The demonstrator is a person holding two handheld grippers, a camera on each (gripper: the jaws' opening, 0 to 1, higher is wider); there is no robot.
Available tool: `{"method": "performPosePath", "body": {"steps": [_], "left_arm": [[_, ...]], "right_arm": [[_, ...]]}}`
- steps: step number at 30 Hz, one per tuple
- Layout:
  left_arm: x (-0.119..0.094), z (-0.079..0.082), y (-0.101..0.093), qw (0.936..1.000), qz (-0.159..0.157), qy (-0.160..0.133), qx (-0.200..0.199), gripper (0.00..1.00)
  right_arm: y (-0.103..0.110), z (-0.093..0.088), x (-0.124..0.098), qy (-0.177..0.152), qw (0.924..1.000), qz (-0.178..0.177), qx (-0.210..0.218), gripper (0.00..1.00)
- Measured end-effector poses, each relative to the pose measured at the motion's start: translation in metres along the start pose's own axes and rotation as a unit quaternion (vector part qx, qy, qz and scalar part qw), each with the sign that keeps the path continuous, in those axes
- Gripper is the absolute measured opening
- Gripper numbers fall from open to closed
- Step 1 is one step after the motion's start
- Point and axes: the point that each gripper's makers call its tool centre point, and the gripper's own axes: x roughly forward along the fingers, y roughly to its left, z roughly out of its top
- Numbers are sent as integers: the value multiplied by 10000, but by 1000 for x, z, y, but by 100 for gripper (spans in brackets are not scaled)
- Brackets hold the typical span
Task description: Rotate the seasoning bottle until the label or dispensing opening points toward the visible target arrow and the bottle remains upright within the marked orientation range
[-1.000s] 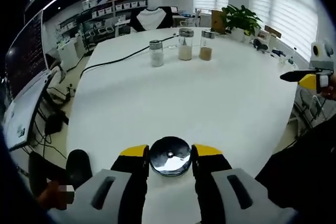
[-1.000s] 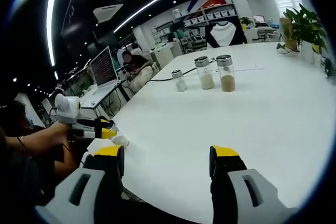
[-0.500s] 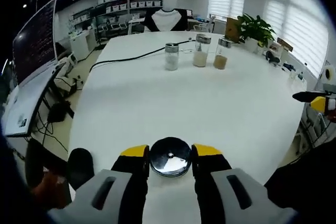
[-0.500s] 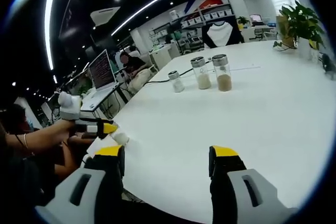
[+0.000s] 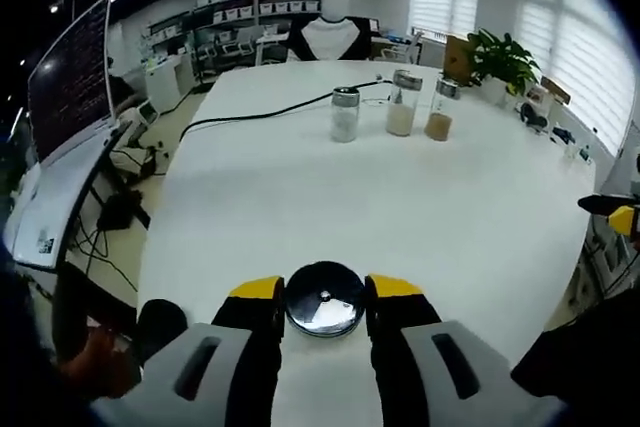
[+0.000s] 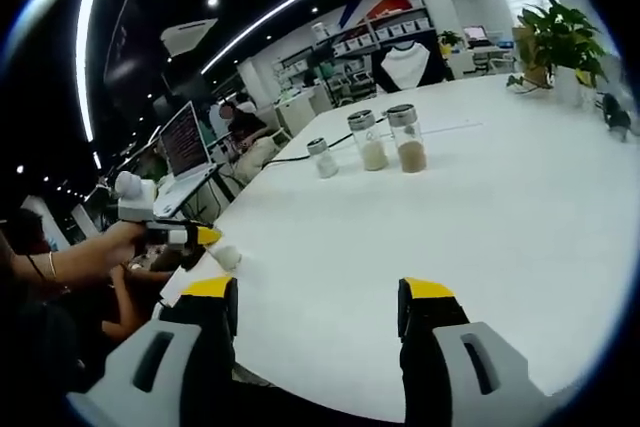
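Swinging my left view has slid the three far jars rightward across it, while my left gripper [image 5: 322, 299] stays clamped on the shiny round-capped seasoning bottle [image 5: 323, 298], seen cap-on with a small centre dot, its label hidden; it sits at the near edge of the round white table [image 5: 300, 197]. My right gripper [image 6: 317, 305] hangs with jaws wide apart and nothing between them over the table's near rim; broad bare tabletop lies ahead, with three metal-lidded glass jars [image 6: 367, 141] and a black cable [image 5: 260, 112] well apart at the far side.

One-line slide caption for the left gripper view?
Left gripper clamps a seasoning bottle by its shiny cap; three more jars stand across the white table.
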Motion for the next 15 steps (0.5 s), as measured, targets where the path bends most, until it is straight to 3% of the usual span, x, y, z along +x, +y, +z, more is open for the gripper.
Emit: {"method": "performPosePath", "body": {"steps": [2, 3, 15], "left_arm": [[1, -4, 0, 10000, 37, 60, 18, 34], [-1, -3, 0, 9997, 65, -23, -218, 34], [-1, -3, 4, 10000, -26, -58, 54, 34]], "right_arm": [[-1, -1, 0, -3, 10000, -19, 6, 64], [-1, -1, -1, 1, 10000, -17, 12, 64], [-1, 2, 4, 48, 10000, -2, -29, 64]]}}
